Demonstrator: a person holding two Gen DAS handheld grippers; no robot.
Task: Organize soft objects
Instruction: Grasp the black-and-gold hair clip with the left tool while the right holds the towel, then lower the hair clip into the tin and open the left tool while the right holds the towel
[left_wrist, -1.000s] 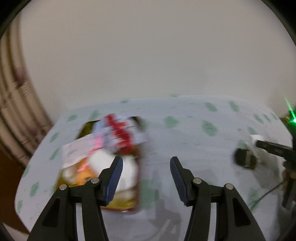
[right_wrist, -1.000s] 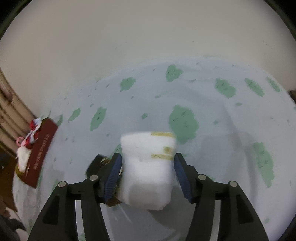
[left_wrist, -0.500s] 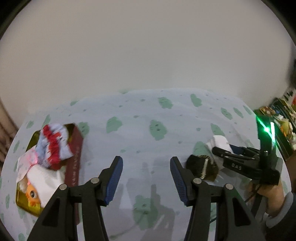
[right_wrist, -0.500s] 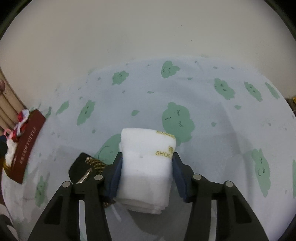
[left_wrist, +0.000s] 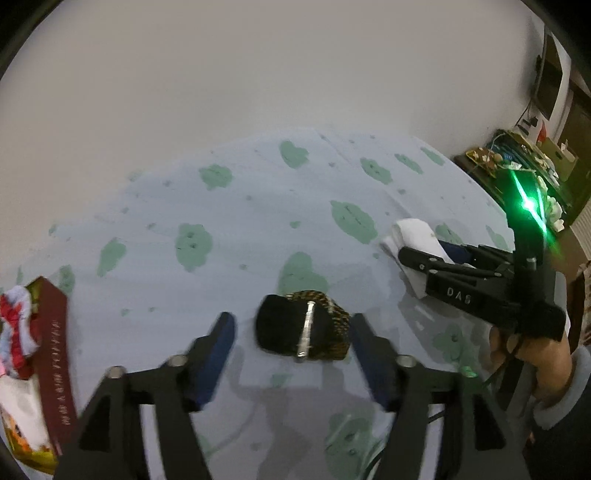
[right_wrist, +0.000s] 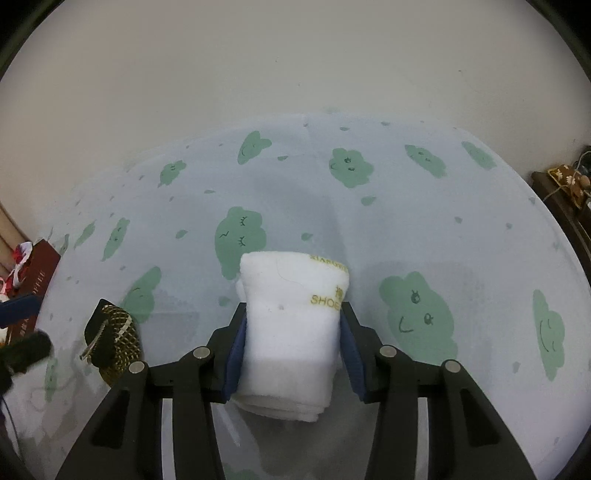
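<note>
A rolled white towel (right_wrist: 291, 328) with gold lettering lies on the bed, and my right gripper (right_wrist: 293, 309) is shut on it, both pads pressing its sides. The towel (left_wrist: 413, 240) and that gripper (left_wrist: 421, 251) also show at the right of the left wrist view. A black and gold woven soft item (left_wrist: 303, 334) with a silver bar lies between the fingers of my left gripper (left_wrist: 291, 318). Its jaws are opening and the pads stand clear of the item. The same item (right_wrist: 112, 338) sits left of the towel.
A dark red box (left_wrist: 55, 369) holding soft toys and cloths (left_wrist: 14, 332) stands at the far left. The light blue bedsheet (left_wrist: 240, 240) has green cloud prints. A cluttered shelf (left_wrist: 517, 158) is at the right, and a person's hand (left_wrist: 535, 354) holds the right gripper.
My left gripper swung right from the red box to the black and gold item, and its jaws widened. My right gripper closed on the white towel.
</note>
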